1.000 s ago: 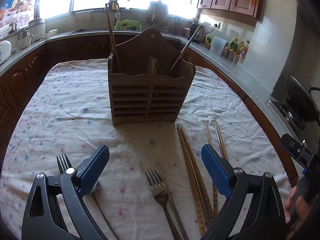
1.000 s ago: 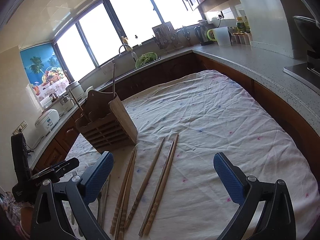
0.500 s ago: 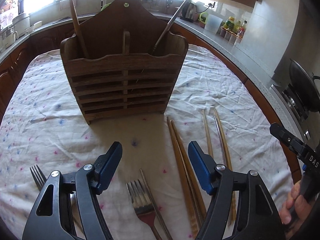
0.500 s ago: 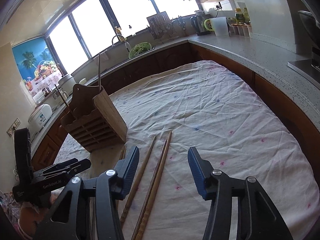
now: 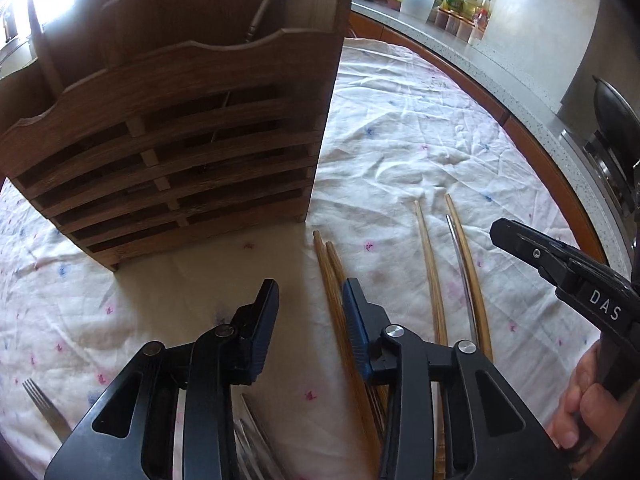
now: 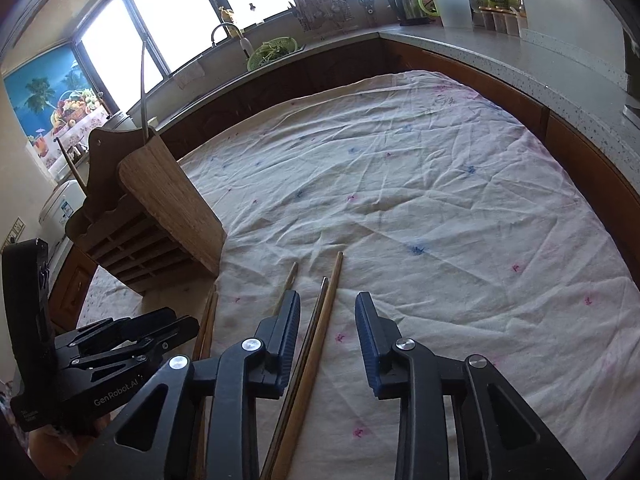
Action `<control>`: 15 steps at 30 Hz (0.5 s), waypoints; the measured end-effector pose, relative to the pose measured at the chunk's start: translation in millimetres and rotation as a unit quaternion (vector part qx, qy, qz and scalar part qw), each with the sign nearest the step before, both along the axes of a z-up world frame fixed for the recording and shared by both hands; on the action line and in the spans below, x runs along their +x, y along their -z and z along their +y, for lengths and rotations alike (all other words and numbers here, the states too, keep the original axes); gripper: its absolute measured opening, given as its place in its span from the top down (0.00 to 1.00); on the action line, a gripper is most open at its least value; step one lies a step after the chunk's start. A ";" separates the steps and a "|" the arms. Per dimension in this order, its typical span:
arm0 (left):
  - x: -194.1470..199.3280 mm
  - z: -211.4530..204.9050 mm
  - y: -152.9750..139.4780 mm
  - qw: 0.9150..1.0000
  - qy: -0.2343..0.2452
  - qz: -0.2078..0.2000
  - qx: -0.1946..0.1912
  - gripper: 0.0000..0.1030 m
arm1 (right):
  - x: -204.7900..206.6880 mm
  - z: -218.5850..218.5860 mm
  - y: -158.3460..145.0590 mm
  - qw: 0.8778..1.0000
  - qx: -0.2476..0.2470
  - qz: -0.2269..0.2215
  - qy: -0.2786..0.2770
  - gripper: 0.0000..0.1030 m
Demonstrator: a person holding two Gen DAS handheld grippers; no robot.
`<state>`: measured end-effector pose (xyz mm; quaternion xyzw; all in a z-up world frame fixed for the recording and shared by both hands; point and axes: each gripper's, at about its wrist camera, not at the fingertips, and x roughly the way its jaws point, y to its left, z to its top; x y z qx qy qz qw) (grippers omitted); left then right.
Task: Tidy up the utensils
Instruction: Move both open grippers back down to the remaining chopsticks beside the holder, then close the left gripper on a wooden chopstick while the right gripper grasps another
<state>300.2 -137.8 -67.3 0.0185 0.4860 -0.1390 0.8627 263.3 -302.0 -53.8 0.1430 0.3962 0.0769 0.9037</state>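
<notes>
The left gripper [image 5: 308, 300] hangs low over a wrinkled, speckled tablecloth [image 5: 420, 128], jaws parted and holding nothing, with bare cloth between them and a pair of wooden chopsticks [image 5: 330, 276] just beside its right finger. The right gripper [image 6: 327, 312] is also released, straddling two more chopsticks [image 6: 326, 308] without touching them. A wooden utensil holder [image 5: 176, 152] stands close ahead on the left, with fork tines [image 5: 38, 396] at the near edge and a grey kitchen counter [image 6: 500, 56] curving around the table's far side.

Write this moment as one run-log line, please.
left tool: open, empty | right tool: open, over chopsticks | holder: upright
</notes>
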 end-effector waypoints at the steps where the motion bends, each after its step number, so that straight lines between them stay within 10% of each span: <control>1: 1.5 -0.2 1.9 1.000 0.000 0.001 0.001 0.74 | 3.4 0.5 2.6 1.000 -0.003 0.004 0.001 0.76; 15: 4.9 12.2 1.8 1.000 0.007 0.006 0.007 0.82 | 38.5 13.8 19.5 0.998 -0.044 0.033 -0.014 0.86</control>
